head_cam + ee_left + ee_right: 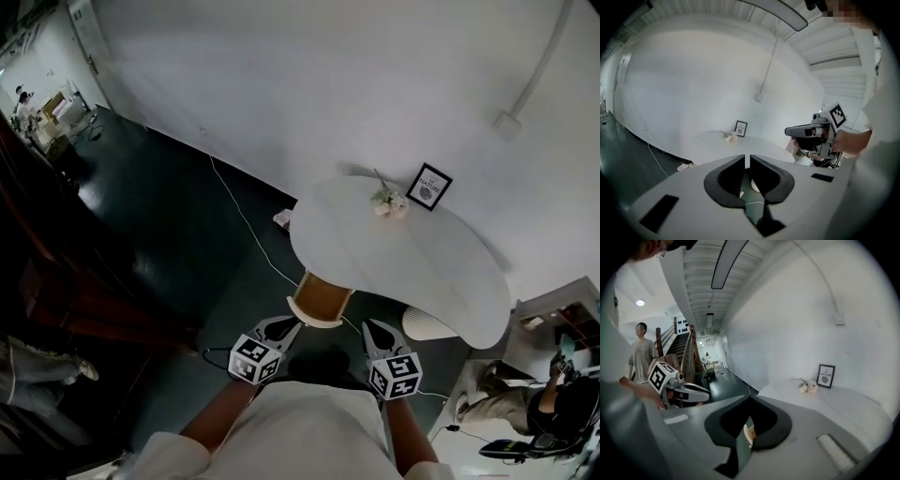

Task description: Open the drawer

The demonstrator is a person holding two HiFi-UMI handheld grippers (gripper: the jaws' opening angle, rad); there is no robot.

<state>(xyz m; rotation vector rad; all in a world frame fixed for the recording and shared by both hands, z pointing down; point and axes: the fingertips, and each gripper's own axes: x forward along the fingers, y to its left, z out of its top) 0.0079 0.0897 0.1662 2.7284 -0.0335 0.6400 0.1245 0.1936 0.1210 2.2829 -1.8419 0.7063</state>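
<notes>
Approach step: short of the white curved table (375,258), the left gripper (286,326) hangs barely parted, the right gripper (375,330) clenched, both empty. Next, 1 must likely reach the tan wooden unit (321,298) beneath.

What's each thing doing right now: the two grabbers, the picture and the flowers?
left gripper: jaws nearly together, thin gap, empty
right gripper: jaws shut, empty
picture frame: standing upright on the table
flowers: lying flat on the table

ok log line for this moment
left gripper: empty, jaws barely apart | right gripper: empty, shut | both clear of table
</notes>
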